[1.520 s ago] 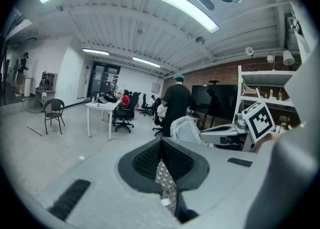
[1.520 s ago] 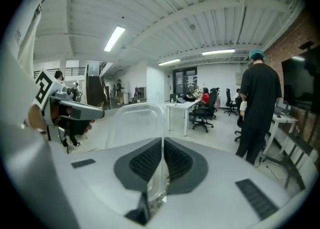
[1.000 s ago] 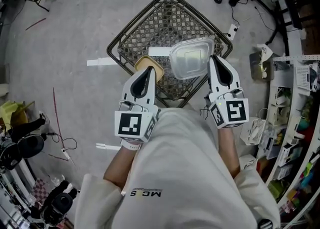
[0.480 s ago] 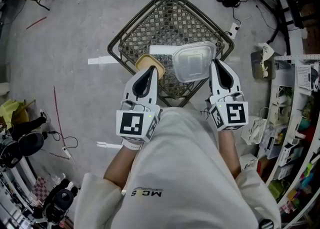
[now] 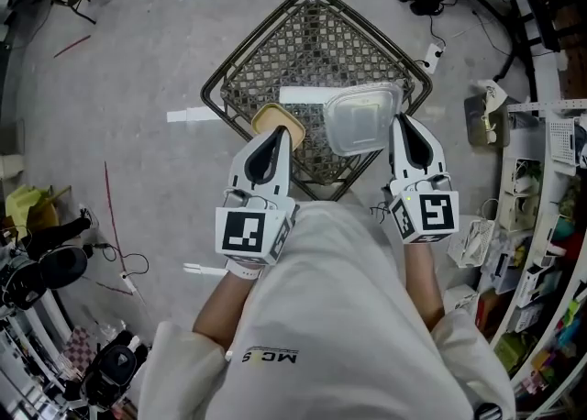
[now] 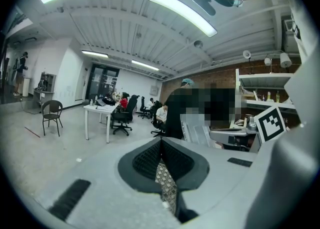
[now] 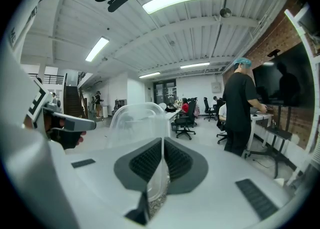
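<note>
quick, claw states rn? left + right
left claw: closed, nothing seen in it.
right claw: closed on the edge of a clear plastic container.

1. Floor (image 5: 119,51): grey concrete with white tape marks, across the head view.
2. Ceiling (image 6: 115,28): white ribbed panels; strip lights (image 6: 182,10) lit, upper frame.
3. Brick wall (image 7: 277,43) at upper right, with a dark screen (image 7: 289,79) on it.
4. White desk (image 6: 97,109) with office chairs (image 6: 122,118), centre left.
5. Shelving (image 5: 555,134) along the right edge.
</note>
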`<action>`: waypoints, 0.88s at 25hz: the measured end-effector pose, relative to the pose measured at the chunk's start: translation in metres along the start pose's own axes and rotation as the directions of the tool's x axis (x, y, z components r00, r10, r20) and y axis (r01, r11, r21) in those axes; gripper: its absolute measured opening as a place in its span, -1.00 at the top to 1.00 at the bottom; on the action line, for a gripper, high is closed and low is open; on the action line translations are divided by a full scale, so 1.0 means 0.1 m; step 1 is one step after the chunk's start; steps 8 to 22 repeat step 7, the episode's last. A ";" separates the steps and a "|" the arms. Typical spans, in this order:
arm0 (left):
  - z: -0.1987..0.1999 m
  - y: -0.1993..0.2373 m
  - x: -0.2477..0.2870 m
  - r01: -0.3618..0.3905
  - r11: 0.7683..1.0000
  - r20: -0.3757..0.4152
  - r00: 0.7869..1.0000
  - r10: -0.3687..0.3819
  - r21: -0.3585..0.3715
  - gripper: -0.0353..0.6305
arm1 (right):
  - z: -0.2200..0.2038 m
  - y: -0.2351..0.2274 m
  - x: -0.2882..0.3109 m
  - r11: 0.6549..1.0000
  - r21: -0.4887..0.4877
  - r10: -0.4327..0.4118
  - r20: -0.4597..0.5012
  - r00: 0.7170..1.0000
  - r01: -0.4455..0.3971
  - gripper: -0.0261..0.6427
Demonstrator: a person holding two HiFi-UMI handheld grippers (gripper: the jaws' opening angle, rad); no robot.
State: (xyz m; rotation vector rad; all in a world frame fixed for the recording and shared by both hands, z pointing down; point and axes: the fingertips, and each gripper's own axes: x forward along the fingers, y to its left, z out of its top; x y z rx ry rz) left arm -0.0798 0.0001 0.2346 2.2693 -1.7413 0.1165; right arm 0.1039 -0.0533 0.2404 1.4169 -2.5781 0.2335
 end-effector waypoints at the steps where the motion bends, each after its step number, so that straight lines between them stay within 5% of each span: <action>1: -0.01 -0.01 0.00 0.002 1.000 -0.002 1.000 -0.002 0.001 0.82 | 0.00 -0.01 -0.01 1.000 0.003 -0.003 0.001 1.000 0.003 0.83; 22: -0.05 -0.13 0.06 0.015 1.000 -0.013 1.000 -0.015 0.005 0.82 | -0.03 -0.10 -0.09 1.000 0.007 -0.016 0.002 1.000 0.016 0.83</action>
